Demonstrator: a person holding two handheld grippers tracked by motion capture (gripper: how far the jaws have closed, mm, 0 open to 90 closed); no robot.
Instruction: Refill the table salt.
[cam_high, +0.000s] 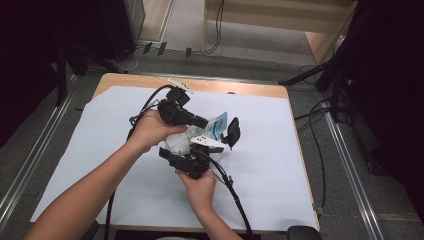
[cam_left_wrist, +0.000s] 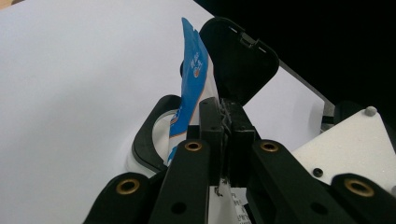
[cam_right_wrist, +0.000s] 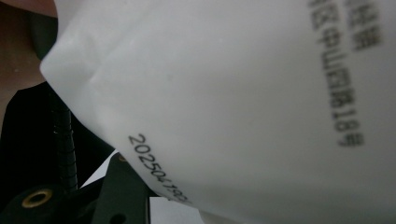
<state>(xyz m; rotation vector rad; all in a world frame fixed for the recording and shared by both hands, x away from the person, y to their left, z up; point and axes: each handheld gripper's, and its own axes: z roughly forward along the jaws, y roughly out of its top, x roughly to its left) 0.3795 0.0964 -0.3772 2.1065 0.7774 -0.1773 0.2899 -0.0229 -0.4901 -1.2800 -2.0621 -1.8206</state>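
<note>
Right up against your right claw's camera sits the white plastic face of the blue-and-white printed pouch, date stamp and printed lines readable; it covers the jaws there, so you cannot tell from the pictures whether that right claw pinches it or only props it.

Your left claw is closed tight on a thin edge of the pouch, pads pressed together with the film between them. The blue printed side runs up and away from its tip.

Beyond the left claw's tip stands a black rounded hinged lid, raised upright, with a black ring-shaped rim below and to its left. Judgement: the pouch is meant for that black container, or is held over it.

From above, both claws meet over the white paper sheet covering the table, left claw from the far side, right from the near side, pouch between them. Judgement: two-point hold, probably to stretch or tear the pouch; the pinch keeps the edge taut.
</note>
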